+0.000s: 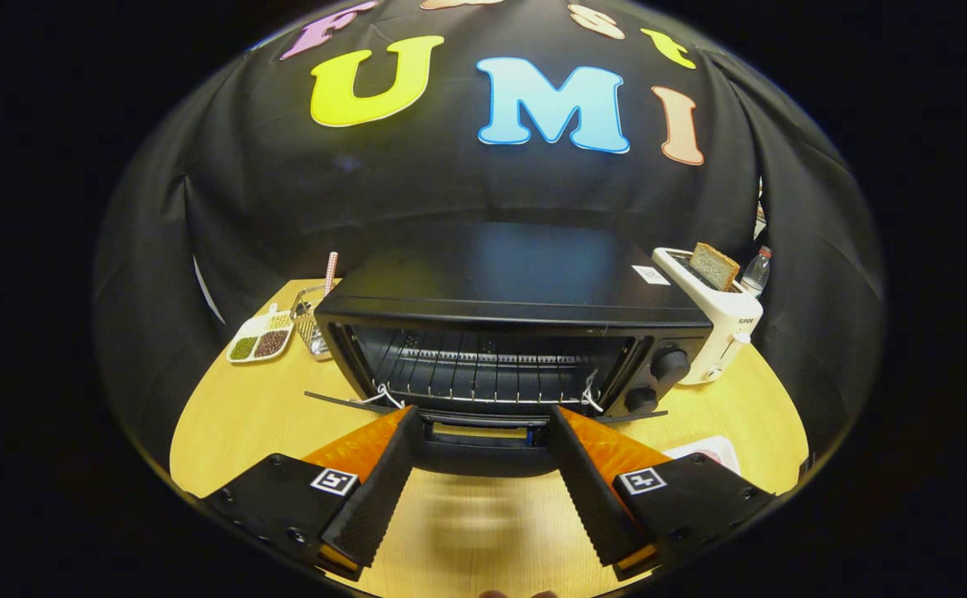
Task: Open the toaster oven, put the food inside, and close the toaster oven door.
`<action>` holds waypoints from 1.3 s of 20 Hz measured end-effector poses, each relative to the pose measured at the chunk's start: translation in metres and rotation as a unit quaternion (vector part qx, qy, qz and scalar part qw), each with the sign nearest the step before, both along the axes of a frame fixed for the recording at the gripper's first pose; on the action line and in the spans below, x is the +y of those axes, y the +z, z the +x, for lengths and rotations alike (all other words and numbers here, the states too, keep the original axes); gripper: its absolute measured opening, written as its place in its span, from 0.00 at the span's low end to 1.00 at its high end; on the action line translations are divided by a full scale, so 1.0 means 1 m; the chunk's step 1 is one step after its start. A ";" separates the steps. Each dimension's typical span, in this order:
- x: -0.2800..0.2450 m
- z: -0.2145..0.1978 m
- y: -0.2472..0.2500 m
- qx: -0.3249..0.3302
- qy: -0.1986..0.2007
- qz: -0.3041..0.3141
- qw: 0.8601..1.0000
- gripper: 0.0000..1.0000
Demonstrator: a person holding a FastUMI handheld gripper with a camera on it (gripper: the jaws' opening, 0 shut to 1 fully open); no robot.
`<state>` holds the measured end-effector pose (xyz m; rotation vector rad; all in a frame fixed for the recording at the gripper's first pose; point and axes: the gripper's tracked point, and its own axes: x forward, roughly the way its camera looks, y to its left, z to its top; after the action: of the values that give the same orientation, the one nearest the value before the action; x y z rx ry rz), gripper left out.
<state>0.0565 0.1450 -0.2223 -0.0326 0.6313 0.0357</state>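
The black toaster oven (500, 282) stands on the wooden table (234, 415) just ahead of my fingers. Its door (342, 401) is down and lies about level, seen edge-on, with the handle (483, 457) toward me. Inside, the wire rack (483, 365) is bare. My gripper (483, 413) is open, its fingers spread wide to either side of the handle, with the tips at the door's front edge; I cannot tell if they touch it. A white plate (704, 448) sits partly hidden behind the right finger; what lies on it is out of sight.
Two knobs (670, 364) sit on the oven's right front. A white toaster (720, 320) holding a bread slice (714, 266) stands right of the oven, a water bottle (756, 270) behind it. A divided dish of beans (261, 339) and a wire basket (311, 324) stand to the left.
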 end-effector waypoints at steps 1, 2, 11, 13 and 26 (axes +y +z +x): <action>-0.001 -0.005 -0.004 0.007 0.001 0.001 1.000 0.98; -0.002 -0.011 -0.007 0.013 0.000 0.003 1.000 0.98; -0.010 -0.058 -0.082 0.132 0.015 0.013 0.991 0.97; -0.017 -0.079 -0.094 0.163 0.014 0.016 0.986 0.97; -0.127 -0.097 -0.053 0.138 0.014 0.000 0.990 0.97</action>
<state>-0.0402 0.0177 -0.2749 -0.0375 0.9078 0.0677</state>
